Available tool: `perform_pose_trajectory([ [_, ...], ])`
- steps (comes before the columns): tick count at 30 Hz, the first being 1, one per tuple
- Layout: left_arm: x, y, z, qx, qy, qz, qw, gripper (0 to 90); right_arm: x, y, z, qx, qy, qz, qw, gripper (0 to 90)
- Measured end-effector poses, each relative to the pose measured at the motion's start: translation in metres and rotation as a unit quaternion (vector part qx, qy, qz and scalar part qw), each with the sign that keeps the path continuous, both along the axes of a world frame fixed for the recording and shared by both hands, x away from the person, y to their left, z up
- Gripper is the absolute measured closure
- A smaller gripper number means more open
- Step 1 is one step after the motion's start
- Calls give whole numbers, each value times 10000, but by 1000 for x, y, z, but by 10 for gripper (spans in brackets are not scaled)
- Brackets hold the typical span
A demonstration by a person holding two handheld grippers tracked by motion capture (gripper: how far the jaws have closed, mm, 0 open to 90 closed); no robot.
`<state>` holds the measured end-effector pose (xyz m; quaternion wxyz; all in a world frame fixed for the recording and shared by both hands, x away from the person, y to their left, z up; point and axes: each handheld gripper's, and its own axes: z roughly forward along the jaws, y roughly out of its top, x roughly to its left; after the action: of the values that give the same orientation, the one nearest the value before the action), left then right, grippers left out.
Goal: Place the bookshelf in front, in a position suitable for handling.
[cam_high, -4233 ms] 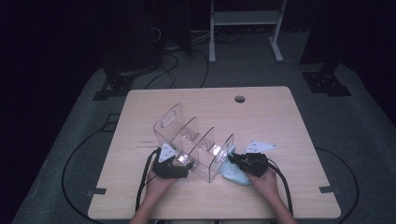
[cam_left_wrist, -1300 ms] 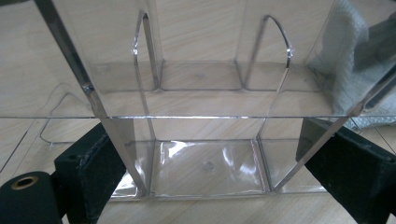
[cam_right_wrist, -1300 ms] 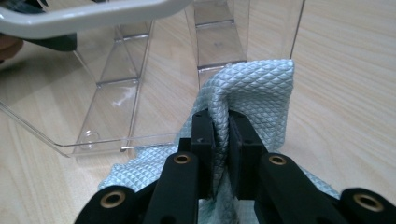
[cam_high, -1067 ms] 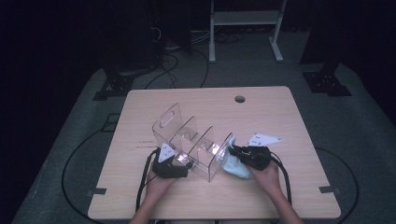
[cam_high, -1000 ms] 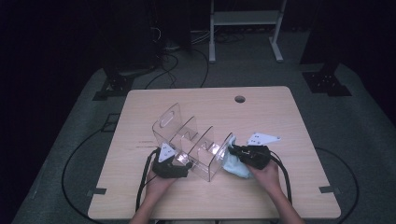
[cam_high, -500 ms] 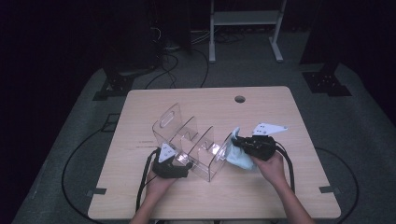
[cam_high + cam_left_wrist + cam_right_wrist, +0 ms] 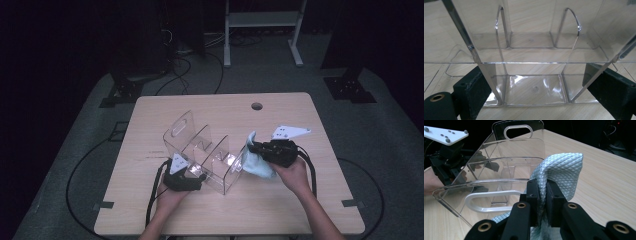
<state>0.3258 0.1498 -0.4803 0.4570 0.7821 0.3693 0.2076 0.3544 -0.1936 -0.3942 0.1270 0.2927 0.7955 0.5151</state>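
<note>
A clear acrylic organizer (image 7: 202,145) with several upright dividers and a handle cut-out stands on the wooden table (image 7: 280,210). My left gripper (image 7: 196,169) is at its near side. In the left gripper view (image 7: 535,72) the jaws sit on either side of one compartment (image 7: 534,90), against its walls. My right gripper (image 7: 253,148) is just right of the organizer, raised off the table. Its jaws (image 7: 542,186) are shut on a fold of light blue quilted cloth (image 7: 564,167), which hangs below the hand (image 7: 256,166). The organizer's end panel (image 7: 506,170) is close in front.
A round cable hole (image 7: 256,106) lies at the table's far edge. Cables trail from both grippers over the near edge. Black stand bases (image 7: 349,87) and a white frame (image 7: 260,22) stand on the dark floor beyond.
My right gripper has risen off the table with the cloth and shifted slightly toward the organizer's right end. The left gripper and the organizer have stayed put.
</note>
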Motion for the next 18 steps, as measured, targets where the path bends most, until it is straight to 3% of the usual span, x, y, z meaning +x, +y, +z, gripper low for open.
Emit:
perform_pose_trajectory([
  [6, 0, 0, 0, 20, 13, -10, 10000, 78, -5, 4, 2, 41, 35, 121, 9999, 818],
  [10, 0, 0, 0, 8, 1, -7, 10000, 78, -18, 15, 6, -36, -46, 377, 9993, 818],
  [14, 0, 0, 0, 38, 1, -14, 10000, 78, -28, 23, 9, 17, -60, 554, 9984, 818],
  [18, 0, 0, 0, 4, -5, 19, 10000, 78, -48, 40, 11, 102, -94, 903, 9958, 818],
])
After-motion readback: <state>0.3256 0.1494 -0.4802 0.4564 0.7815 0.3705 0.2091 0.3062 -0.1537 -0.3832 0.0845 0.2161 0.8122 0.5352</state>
